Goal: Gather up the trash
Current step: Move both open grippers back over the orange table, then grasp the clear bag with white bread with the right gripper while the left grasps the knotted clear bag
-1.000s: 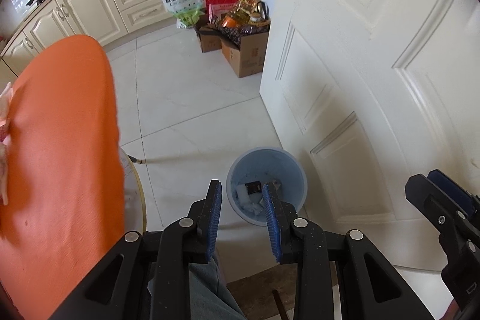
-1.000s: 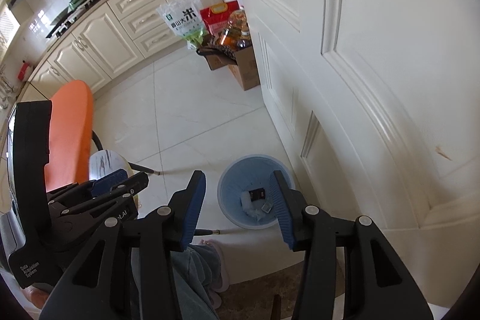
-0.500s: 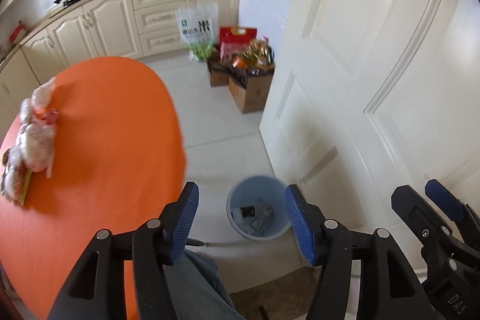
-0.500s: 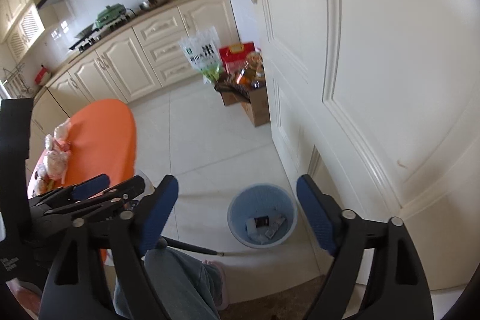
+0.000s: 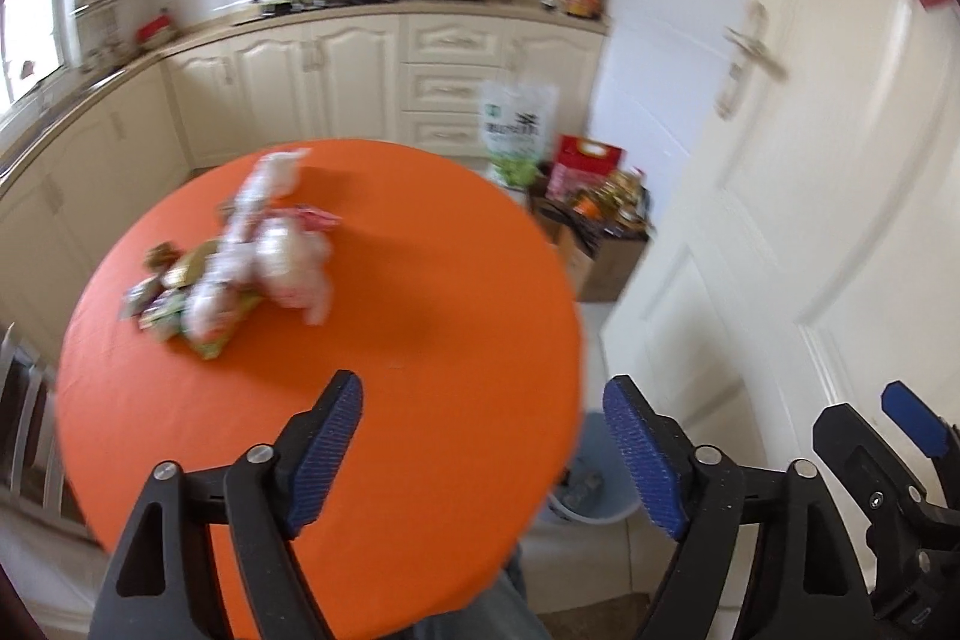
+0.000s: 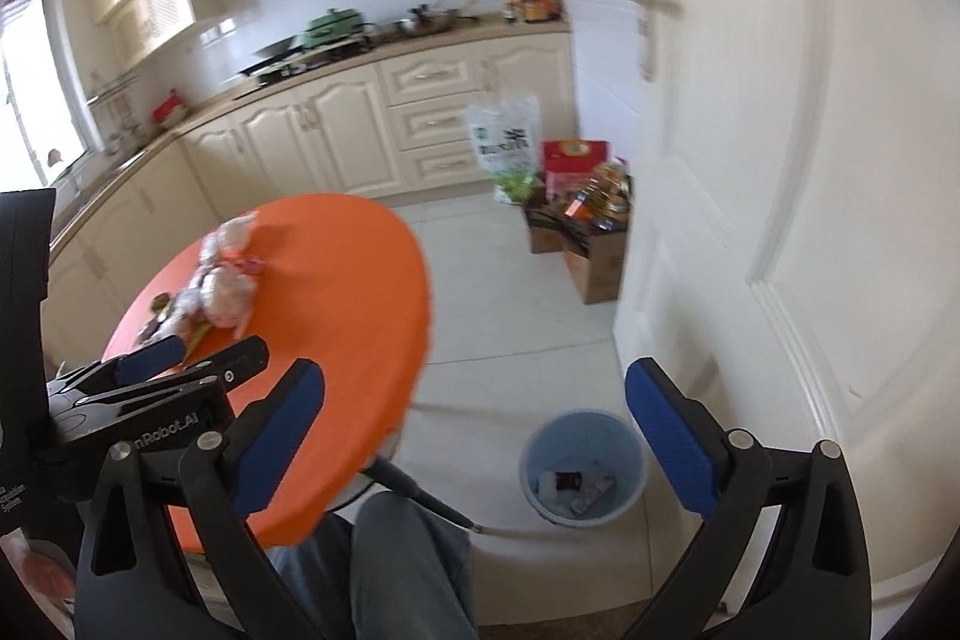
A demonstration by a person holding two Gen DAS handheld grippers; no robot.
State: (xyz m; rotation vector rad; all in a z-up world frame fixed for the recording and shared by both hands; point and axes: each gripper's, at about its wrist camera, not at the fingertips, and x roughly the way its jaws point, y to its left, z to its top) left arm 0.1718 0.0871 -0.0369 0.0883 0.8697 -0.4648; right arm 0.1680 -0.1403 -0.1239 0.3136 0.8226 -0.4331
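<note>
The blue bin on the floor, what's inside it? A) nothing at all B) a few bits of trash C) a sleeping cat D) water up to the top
B: the right wrist view looks down into the blue bin, and a few small pieces of trash lie at the bottom.

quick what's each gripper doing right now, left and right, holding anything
Left gripper: jaws opening, nothing between them, above the orange table.
Right gripper: jaws opening wide, nothing held, with the blue bin on the floor below.
</note>
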